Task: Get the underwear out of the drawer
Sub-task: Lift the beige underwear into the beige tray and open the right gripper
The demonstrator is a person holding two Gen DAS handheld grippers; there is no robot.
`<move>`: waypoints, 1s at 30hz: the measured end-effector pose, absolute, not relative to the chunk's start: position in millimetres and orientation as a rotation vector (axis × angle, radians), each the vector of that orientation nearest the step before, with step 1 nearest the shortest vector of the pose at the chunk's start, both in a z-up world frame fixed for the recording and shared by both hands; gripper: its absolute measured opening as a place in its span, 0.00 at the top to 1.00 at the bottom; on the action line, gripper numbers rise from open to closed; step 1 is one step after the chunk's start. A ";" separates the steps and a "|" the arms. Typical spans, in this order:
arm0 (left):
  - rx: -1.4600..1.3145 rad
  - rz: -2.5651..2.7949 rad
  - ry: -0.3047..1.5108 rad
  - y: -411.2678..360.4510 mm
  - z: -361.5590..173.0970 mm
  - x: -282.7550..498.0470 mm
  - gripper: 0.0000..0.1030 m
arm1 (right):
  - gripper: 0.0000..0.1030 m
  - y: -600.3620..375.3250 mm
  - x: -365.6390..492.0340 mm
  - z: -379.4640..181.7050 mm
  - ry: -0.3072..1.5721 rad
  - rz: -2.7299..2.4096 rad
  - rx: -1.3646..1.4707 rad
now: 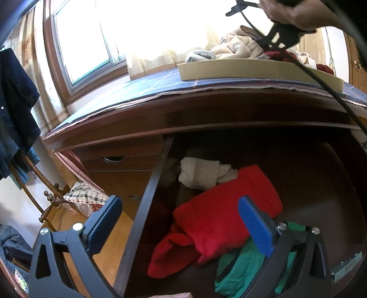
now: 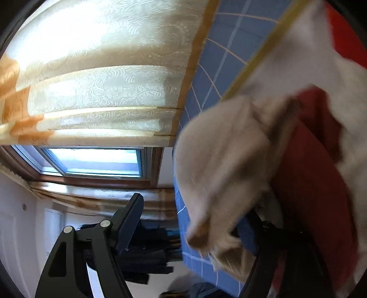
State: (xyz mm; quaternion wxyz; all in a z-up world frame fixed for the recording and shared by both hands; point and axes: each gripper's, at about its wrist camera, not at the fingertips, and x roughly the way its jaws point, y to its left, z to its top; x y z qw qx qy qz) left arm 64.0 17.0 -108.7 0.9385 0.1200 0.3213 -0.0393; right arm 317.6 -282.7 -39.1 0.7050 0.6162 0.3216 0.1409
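— Two blue-padded fingers of the left gripper (image 1: 181, 220) stand wide apart over the open drawer (image 1: 146, 197), clamped on nothing; what lies under them?

— Nearest, a green garment (image 1: 243, 263) sits at the drawer's front, partly behind the right-hand finger. Touching it, a red garment (image 1: 220, 220) spreads across the middle, and behind that a beige piece (image 1: 201, 173) rests toward the back.

— And the right gripper (image 2: 190, 231)?

— Its fingers are spread too, yet a beige cloth (image 2: 227, 160) — blurred — drapes against the right-hand one, with dark red fabric (image 2: 309, 174) beside it. Whether that cloth is pinched cannot be told.

— Farther off?

— Above the drawer, the dresser top carries a blue checked cloth (image 1: 151, 84) and a shallow cardboard tray (image 1: 252, 68) heaped with beige and red clothes. The hand (image 1: 296, 13) holds the other gripper over that heap. Beyond, cream curtains (image 2: 98, 87) and a bright window (image 1: 84, 41).
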 end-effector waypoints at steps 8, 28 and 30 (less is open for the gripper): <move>0.244 -0.074 0.658 17.2 -109.4 64.9 0.00 | 0.38 -281.3 281.8 -19.6 0.658 0.199 1.185; 0.224 -0.077 0.661 20.7 -108.6 65.0 0.00 | 0.51 -269.1 315.0 -26.1 0.787 0.218 0.949; 0.212 -0.068 0.654 22.4 -108.0 64.6 0.00 | 0.30 -271.5 289.1 -11.3 0.713 0.245 0.908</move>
